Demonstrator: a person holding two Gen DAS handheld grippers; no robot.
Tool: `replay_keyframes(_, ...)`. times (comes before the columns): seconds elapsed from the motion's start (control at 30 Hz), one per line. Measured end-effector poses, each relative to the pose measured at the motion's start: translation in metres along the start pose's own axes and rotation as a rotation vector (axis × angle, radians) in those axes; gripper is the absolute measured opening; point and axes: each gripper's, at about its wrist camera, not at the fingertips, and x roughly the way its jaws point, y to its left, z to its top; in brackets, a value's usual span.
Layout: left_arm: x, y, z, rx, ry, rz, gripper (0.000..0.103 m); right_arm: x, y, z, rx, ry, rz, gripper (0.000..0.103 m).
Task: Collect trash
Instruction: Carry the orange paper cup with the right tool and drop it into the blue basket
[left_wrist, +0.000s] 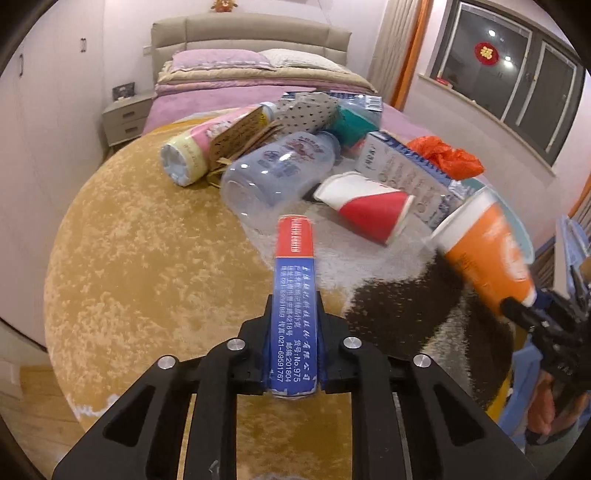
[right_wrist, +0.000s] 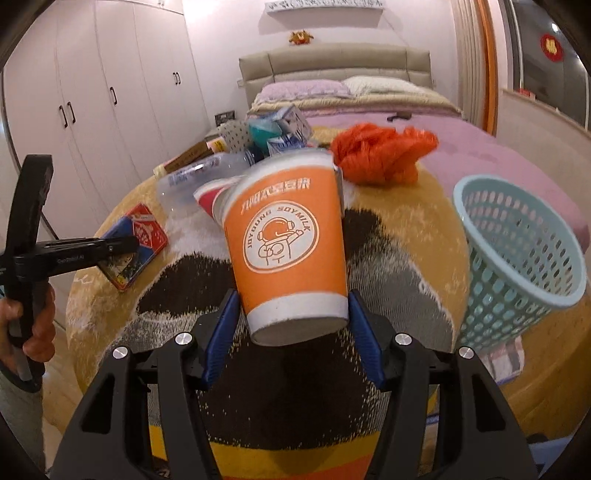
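Observation:
My left gripper (left_wrist: 293, 314) is shut on a flat red-and-blue card box (left_wrist: 294, 295), held edge-on above the round rug; it also shows in the right wrist view (right_wrist: 135, 245). My right gripper (right_wrist: 293, 317) is shut on the base of an orange soy-milk paper cup (right_wrist: 286, 236), held above the rug; the cup shows at the right of the left wrist view (left_wrist: 487, 251). A pile of trash lies beyond: a clear plastic bottle (left_wrist: 277, 173), a red-and-white paper cup (left_wrist: 365, 206), a white carton (left_wrist: 406, 177) and an orange plastic bag (right_wrist: 380, 151). A light-blue mesh basket (right_wrist: 517, 258) stands to the right.
The round yellow rug (left_wrist: 147, 258) with a dark and white pattern lies on the floor. A bed (right_wrist: 369, 96) with pink bedding stands behind the pile. White wardrobes (right_wrist: 92, 92) line the left wall. A nightstand (left_wrist: 125, 118) sits beside the bed.

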Motion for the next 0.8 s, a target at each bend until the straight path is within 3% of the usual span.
replay_keyframes(0.07, -0.001, -0.005, 0.0, 0.005, -0.007, -0.008, 0.016, 0.002, -0.007, 0.001, 0.032, 0.012, 0.008, 0.057)
replay_keyframes(0.13, -0.004, -0.011, 0.001, 0.015, -0.02, -0.017, 0.016, 0.004, -0.01, 0.003, 0.047, 0.014, 0.015, 0.069)
replay_keyframes(0.33, -0.009, -0.027, 0.007, 0.04, -0.038, -0.053, 0.016, 0.019, -0.011, 0.015, 0.015, 0.047, 0.014, 0.073)
replay_keyframes(0.5, -0.006, -0.047, 0.016, 0.08, -0.044, -0.066, 0.016, 0.036, -0.009, 0.02, -0.008, 0.093, 0.027, 0.073)
replay_keyframes(0.57, -0.004, -0.057, 0.02, 0.102, -0.046, -0.073, 0.016, 0.039, -0.008, 0.019, -0.015, 0.108, 0.038, 0.067)
replay_keyframes(0.8, -0.01, -0.091, 0.034, 0.169, -0.084, -0.121, 0.016, 0.01, -0.009, 0.019, -0.033, 0.02, 0.031, 0.065)
